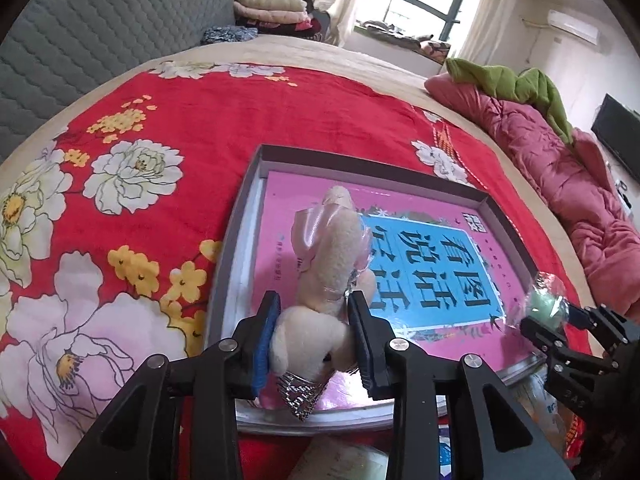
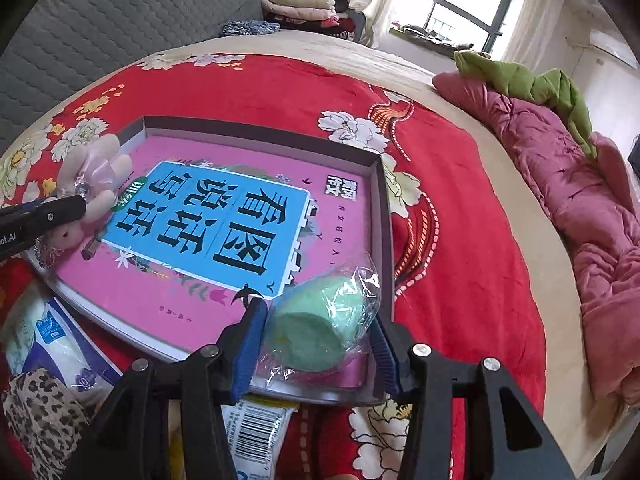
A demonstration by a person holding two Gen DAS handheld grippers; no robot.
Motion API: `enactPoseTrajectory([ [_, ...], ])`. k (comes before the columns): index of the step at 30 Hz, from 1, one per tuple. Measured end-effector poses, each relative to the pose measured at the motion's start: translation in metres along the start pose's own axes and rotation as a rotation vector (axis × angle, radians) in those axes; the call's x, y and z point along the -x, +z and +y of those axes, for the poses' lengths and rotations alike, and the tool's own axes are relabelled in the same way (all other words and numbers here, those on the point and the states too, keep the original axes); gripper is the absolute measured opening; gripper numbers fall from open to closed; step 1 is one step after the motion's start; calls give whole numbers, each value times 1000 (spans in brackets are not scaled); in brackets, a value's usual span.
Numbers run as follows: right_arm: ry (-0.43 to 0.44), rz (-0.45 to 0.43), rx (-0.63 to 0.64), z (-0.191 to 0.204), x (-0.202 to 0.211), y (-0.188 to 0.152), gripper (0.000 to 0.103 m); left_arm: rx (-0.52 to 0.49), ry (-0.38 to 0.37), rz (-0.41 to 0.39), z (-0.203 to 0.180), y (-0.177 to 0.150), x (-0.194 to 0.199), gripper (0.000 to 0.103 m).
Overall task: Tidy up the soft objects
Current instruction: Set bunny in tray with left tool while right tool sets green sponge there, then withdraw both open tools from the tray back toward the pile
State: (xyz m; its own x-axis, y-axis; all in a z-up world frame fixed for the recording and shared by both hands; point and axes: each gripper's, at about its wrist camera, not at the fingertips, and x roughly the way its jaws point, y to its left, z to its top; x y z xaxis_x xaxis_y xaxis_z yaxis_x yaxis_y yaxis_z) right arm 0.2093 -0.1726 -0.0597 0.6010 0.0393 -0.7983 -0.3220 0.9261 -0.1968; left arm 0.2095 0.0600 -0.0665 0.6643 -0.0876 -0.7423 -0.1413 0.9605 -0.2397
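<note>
Plush toy (image 1: 332, 264), cream with a pink ribbon, hangs over the pink book in the gray tray (image 1: 240, 216), clamped in the left gripper (image 1: 314, 316), while only the right wrist view shows the right gripper (image 2: 318, 334) pinching the plastic-wrapped green sponge (image 2: 316, 324) above the tray's near corner.

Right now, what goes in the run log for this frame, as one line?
left claw: shut on plush toy | right claw: shut on wrapped green ball | both over box with pink book | on red blanket
</note>
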Motion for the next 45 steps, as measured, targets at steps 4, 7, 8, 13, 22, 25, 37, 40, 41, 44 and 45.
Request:
enactPoseTrajectory([
  [4,-20,5,4,-3,3,-1,51,10,7,-9,3,1,0,38],
  [7,-48,4,28,-2,6,-2,56,7,4,-19,5,3,0,38],
  [8,-53,8,30,-3,7,-4,57,11,10,-16,7,4,-2,39],
  [13,-69,2,-1,-13,11,-10,66,51,-6,-3,16,7,-4,43],
  [22,-77,-10,-39,-26,20,-15,66,20,14,-34,11,11,8,58],
  [25,-71,-19,-56,-28,24,-16,66,12,15,-53,11,13,15,62],
  [37,-38,-100,-89,-35,54,-16,67,15,46,-102,20,16,44,67],
  [40,-32,-128,-101,-38,64,-16,67,6,58,-128,21,15,56,68],
  [41,-32,-140,-105,-39,67,-16,68,8,62,-136,23,15,61,69],
  [44,-13,-175,-127,-44,78,-15,71,19,85,-149,28,13,79,69],
  [45,0,-190,-140,-47,82,-15,71,26,85,-156,30,13,86,69],
])
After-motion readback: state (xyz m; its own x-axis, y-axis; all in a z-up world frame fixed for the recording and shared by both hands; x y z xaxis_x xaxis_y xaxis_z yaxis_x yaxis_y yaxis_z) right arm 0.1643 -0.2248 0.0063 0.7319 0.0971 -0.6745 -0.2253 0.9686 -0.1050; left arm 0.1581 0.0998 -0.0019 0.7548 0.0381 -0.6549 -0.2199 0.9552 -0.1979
